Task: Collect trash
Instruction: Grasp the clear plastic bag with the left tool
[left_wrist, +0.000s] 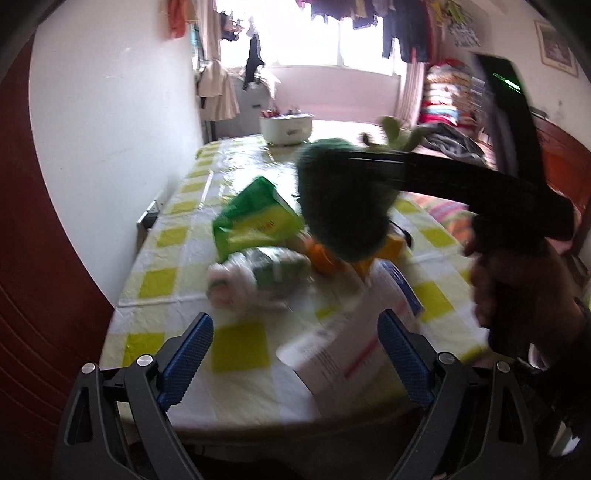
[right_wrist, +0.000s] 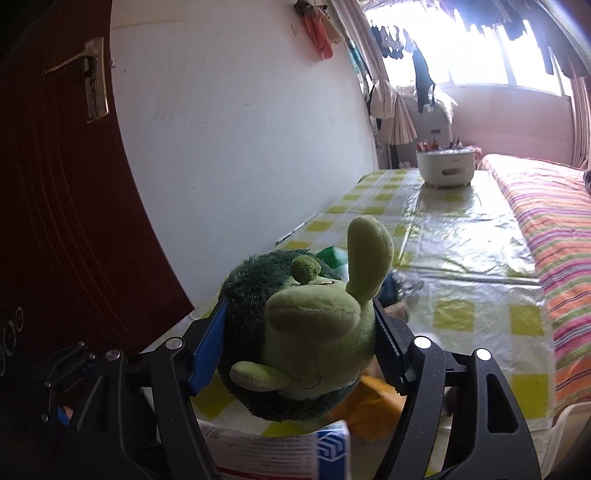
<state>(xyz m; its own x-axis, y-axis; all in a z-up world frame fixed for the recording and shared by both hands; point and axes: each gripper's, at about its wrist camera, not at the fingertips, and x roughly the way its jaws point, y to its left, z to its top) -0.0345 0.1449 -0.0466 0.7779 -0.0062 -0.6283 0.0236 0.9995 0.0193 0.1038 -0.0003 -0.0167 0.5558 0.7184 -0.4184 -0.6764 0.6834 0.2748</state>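
- Step in hand: clearing the checked table (left_wrist: 240, 350) of litter; right gripper (right_wrist: 299, 332) clamped on a green plush toy (right_wrist: 306, 332), raised off the cloth.
- Left gripper (left_wrist: 295, 354) spread wide, nothing between the pads.
- Trash near: white carton (left_wrist: 343, 354) just beyond its right pad; crumpled plastic bag (left_wrist: 258, 280) and green packet (left_wrist: 255, 221) farther, left of centre.
- Next move, judged: setting toy aside, then closing on the carton.

table's far half (right_wrist: 461, 236) bare up to white pot (right_wrist: 445, 168), near end crowded with green packet (left_wrist: 255, 218), white box (left_wrist: 343, 354), wall (right_wrist: 240, 129) hemming left
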